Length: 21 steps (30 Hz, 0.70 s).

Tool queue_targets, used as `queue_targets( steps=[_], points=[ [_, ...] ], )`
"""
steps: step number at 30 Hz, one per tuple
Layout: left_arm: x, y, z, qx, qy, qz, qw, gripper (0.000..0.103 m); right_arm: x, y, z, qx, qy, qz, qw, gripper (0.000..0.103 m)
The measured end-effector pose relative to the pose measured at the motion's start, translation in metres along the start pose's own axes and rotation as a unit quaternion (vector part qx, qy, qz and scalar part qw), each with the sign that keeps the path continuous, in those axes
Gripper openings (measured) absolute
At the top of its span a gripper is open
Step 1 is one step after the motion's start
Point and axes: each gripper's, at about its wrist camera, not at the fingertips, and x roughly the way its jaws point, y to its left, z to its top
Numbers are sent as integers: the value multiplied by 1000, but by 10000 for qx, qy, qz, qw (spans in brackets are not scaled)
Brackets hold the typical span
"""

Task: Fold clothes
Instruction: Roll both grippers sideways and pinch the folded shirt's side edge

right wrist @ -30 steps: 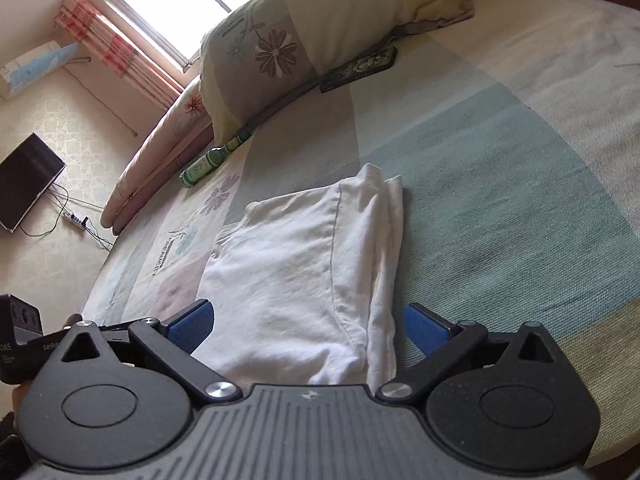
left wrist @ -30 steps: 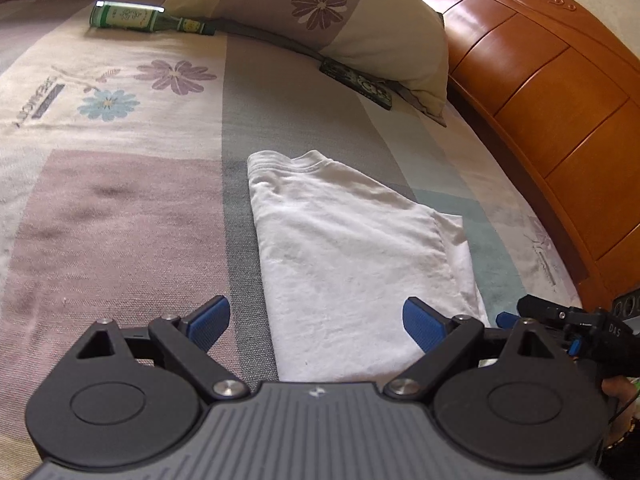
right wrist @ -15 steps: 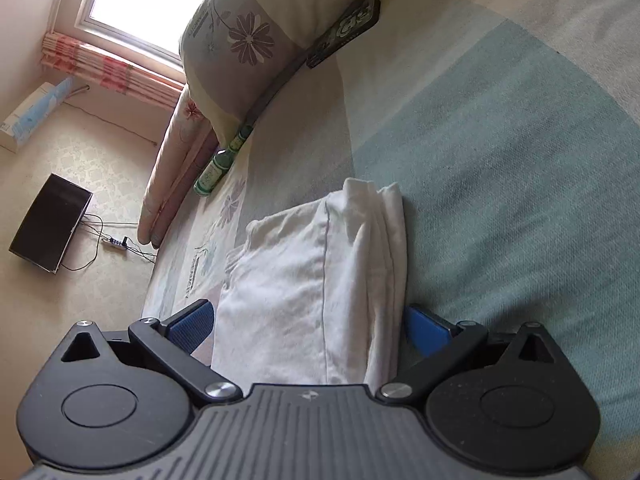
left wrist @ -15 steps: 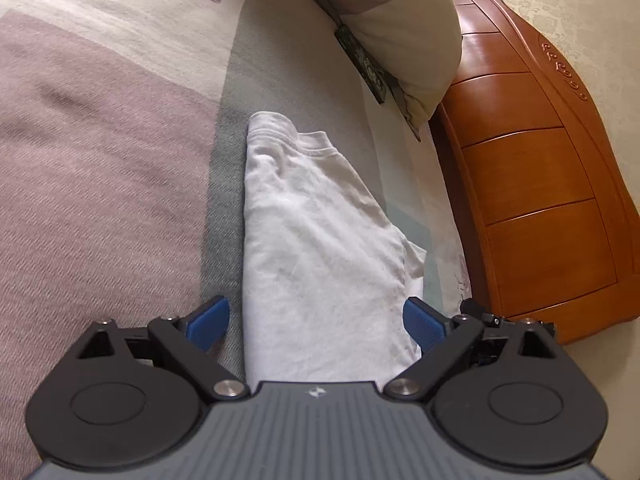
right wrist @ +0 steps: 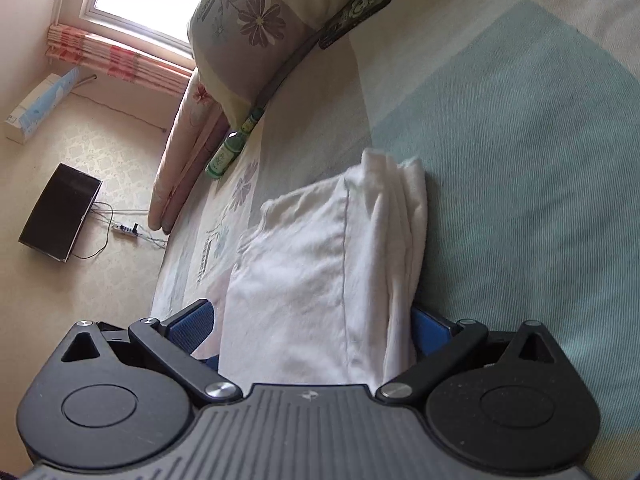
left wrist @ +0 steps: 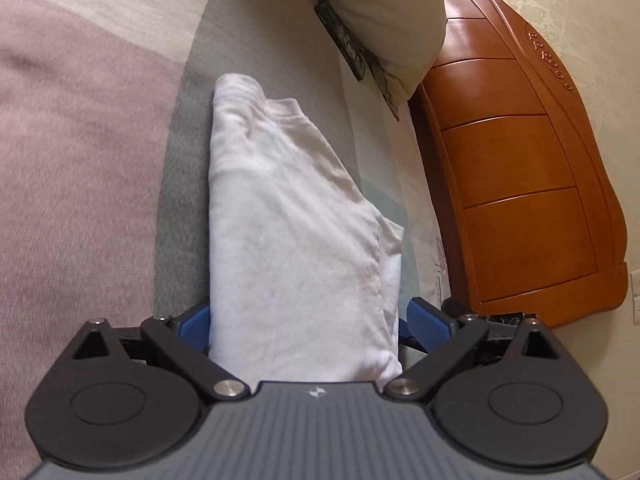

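White garment [left wrist: 288, 216], folded lengthwise into a long narrow strip with a ribbed collar at its far end and several stacked layers along one edge [right wrist: 400, 240], lying on the patchwork bedspread [left wrist: 80, 160] of a bed. Left gripper [left wrist: 308, 328] and right gripper [right wrist: 316, 328] each straddle the near end of the strip, their blue fingers [left wrist: 424, 324] set wide on either side of the cloth rather than pinching it. Beyond lie a floral pillow [right wrist: 256, 20], a green bottle [right wrist: 232, 148] and a wooden headboard [left wrist: 520, 160].
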Motion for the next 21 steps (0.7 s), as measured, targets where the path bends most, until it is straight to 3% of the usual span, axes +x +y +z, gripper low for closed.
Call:
queue_targets(
  steps=[3, 10, 13, 17, 21],
  points=[
    [0, 2, -6, 78, 27, -116, 9999, 98, 2, 1, 0, 25, -16, 33, 10000, 103],
    [24, -4, 25, 166, 64, -154, 9997, 97, 11, 1, 9, 139, -83, 102, 9998, 103],
    [25, -7, 21, 236, 176, -128, 9995, 97, 14, 1, 10, 167, -69, 143, 9997, 103],
    [13, 1, 6, 305, 403, -391, 9980, 97, 1, 1, -10, 0, 114, 526, 9985, 103],
    [23, -2, 17, 331, 431, -262, 9982, 93, 4, -6, -1, 212, 2, 797, 9966, 103]
  ],
)
